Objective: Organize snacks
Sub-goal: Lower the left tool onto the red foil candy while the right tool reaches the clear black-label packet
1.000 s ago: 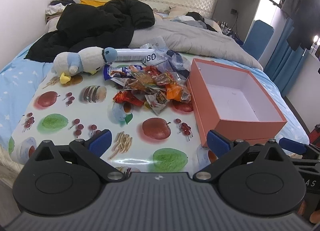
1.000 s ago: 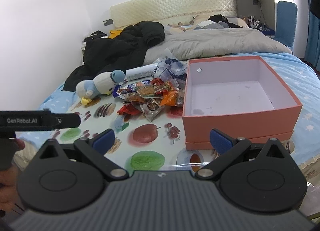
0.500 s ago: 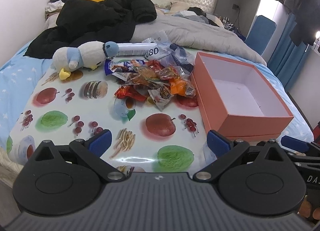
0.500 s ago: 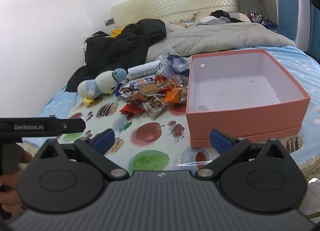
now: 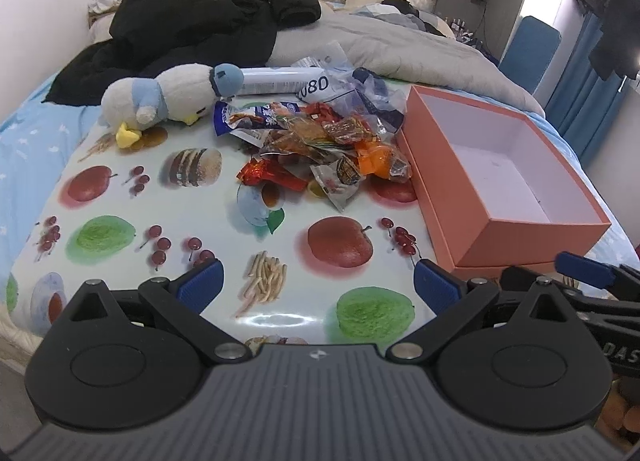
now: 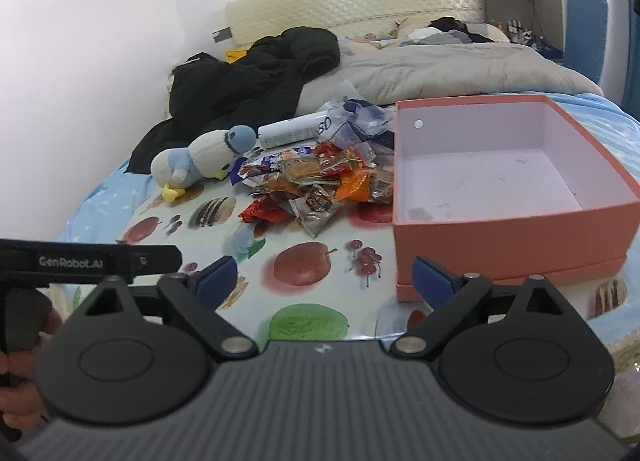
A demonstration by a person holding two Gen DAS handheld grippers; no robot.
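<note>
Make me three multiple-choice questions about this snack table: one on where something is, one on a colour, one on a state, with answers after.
1. Where does the snack pile lie relative to the box?
A. Inside it
B. On the tablecloth beside its left wall, seen from the left wrist
C. On the grey blanket

2. What colour is the outside of the box?
A. Salmon pink
B. Dark green
C. Black

3. What state is the box in?
A. Lidded
B. Full of snacks
C. Open and empty

Answers:
1. B, the wrappers lie heaped on the fruit-print tablecloth, between the plush penguin and the box.
2. A, its outer walls are salmon pink, its inside pale.
3. C, the right wrist view shows its bare floor with no lid on top.
</note>
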